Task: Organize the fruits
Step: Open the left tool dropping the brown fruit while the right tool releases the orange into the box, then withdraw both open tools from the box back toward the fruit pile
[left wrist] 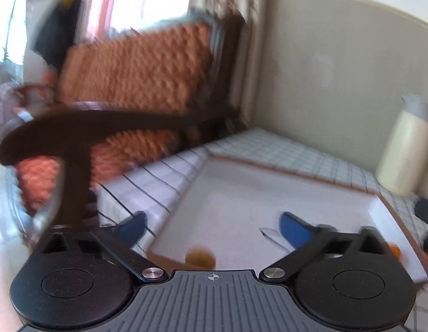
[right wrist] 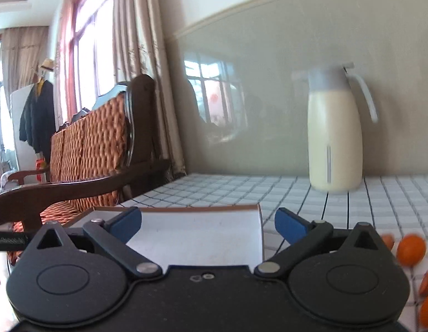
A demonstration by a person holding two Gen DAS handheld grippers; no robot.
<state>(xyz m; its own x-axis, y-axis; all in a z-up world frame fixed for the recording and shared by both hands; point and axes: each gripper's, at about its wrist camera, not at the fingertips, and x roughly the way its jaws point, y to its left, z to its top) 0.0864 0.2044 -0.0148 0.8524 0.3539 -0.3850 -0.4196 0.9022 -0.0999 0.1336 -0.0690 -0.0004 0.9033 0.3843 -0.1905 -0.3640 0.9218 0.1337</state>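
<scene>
Right wrist view: right gripper [right wrist: 208,225] jaws wide, empty; loose oranges [right wrist: 410,249] on the tablecloth off its right, tray [right wrist: 202,238] dead ahead. Left gripper [left wrist: 212,225] also wide, empty, over the tray with one orange [left wrist: 200,258] in it. Right is likely nearer the loose fruit.

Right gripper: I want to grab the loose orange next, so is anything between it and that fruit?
Nothing visible blocks it. The orange lies on the checked tablecloth just right of the open right gripper; the white tray sits left.

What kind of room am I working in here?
Probably a home living or dining room: a wooden armchair with woven cushions, curtained windows, and a cream jug on a checked tablecloth.
</scene>
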